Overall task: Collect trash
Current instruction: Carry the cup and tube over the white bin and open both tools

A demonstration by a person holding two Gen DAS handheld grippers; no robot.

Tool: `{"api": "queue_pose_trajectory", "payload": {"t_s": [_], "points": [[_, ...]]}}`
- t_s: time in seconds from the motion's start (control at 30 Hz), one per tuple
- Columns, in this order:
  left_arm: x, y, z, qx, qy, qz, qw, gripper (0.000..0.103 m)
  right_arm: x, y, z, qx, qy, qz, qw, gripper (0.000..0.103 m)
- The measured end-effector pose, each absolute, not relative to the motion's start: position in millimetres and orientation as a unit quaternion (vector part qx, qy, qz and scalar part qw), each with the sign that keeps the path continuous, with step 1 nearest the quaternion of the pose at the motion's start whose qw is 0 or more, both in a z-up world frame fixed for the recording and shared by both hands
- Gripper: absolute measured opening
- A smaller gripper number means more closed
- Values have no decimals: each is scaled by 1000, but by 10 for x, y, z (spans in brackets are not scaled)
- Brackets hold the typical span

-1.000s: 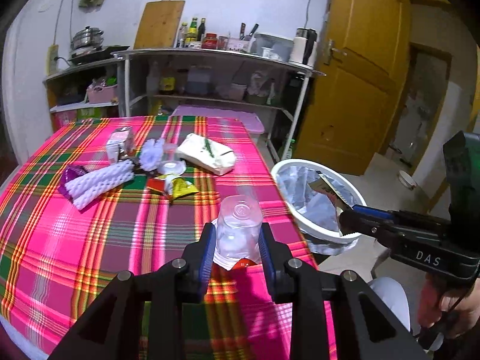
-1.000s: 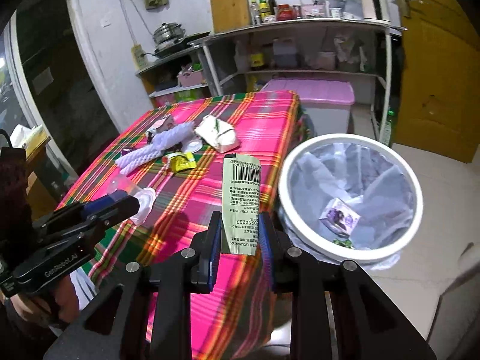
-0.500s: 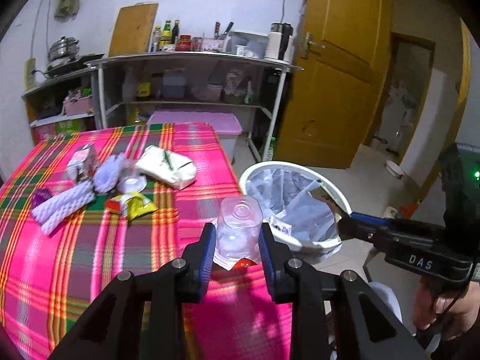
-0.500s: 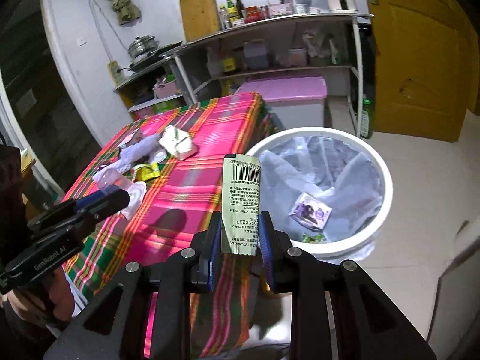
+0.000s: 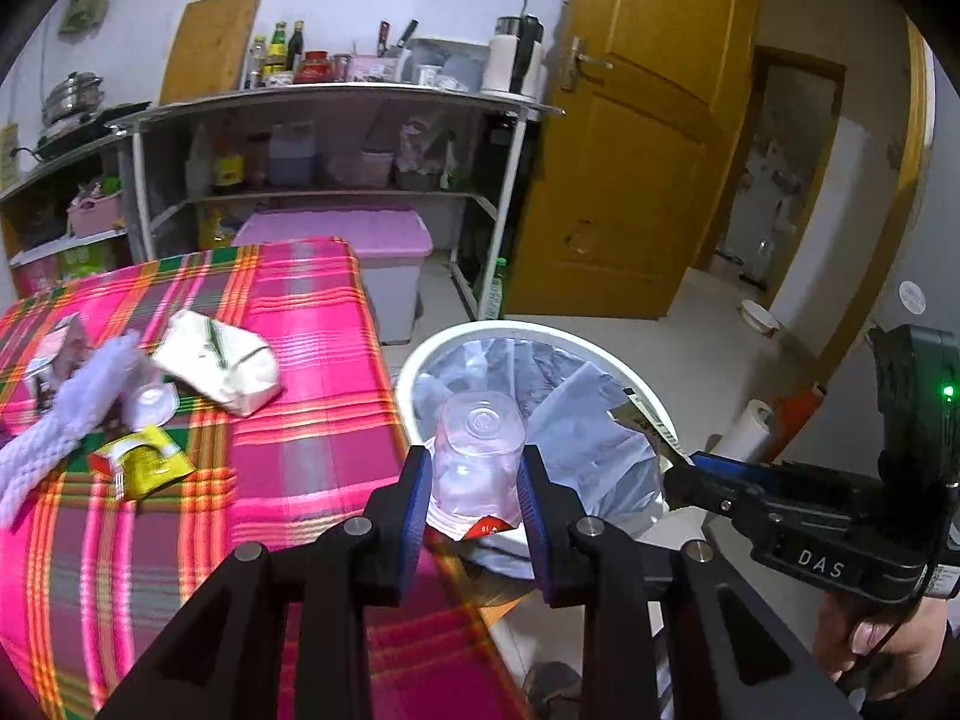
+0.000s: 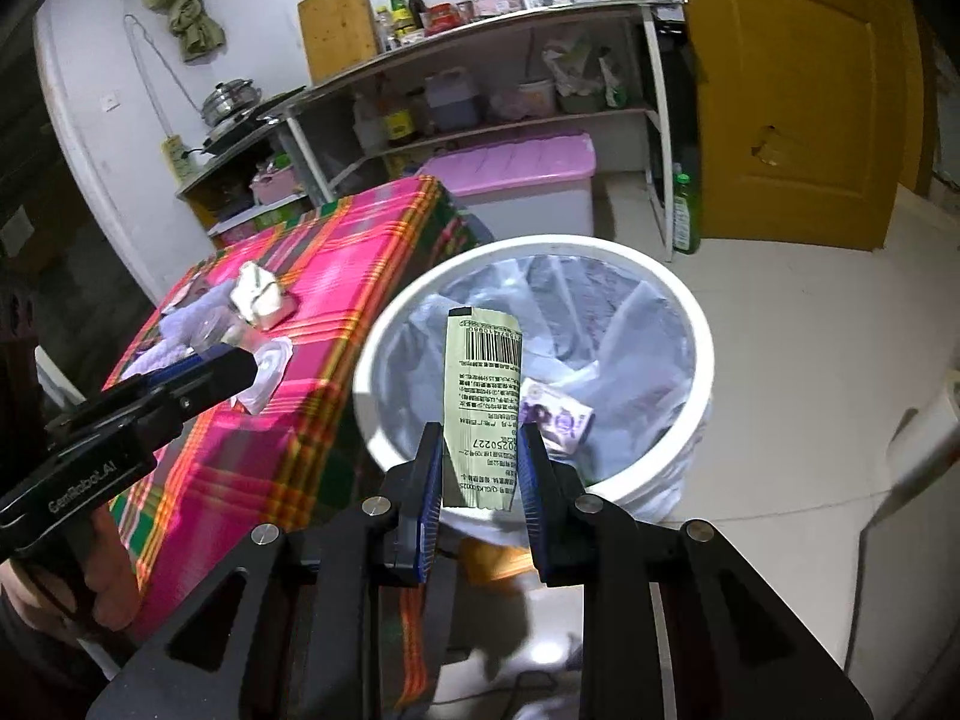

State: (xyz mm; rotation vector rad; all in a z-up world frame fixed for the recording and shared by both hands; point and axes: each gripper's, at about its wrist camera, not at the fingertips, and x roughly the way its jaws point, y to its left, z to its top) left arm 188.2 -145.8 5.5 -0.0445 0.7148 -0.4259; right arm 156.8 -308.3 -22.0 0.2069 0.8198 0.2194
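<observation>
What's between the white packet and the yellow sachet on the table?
Left wrist view: a small clear cup beside white foam netting lies between the white packet and the yellow sachet.

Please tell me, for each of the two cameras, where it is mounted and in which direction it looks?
Left wrist: sits on the left hand-held gripper, which holds a clear plastic cup; looks across the plaid table toward the shelves; right hand shows.
Right wrist: sits on the right hand-held gripper, which holds a barcode wrapper; looks down into the white trash bin; left hand shows.
Both share bin, table, shelves, door.

Home kitchen: pot (image 5: pixel 71 97), condiment shelves (image 5: pixel 336 97).
</observation>
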Motion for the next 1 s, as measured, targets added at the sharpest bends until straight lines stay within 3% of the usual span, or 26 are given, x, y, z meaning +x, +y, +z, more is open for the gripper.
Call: {"api": "queue_pose_trajectory", "payload": {"t_s": [0.67,0.8,1.0], "points": [[2450,-1859,-309,-17,400,-230,887,30,1850,-3296,-467,108,419,91,897,25],[2473,-1846,-336,-25,405,-233,884,44,1828,-3286,-427,108,415,91,899,25],[2392,-1757,-245,-40,394,-236,887,44,1736,-3243,-320,105,404,94,904,25]]}}
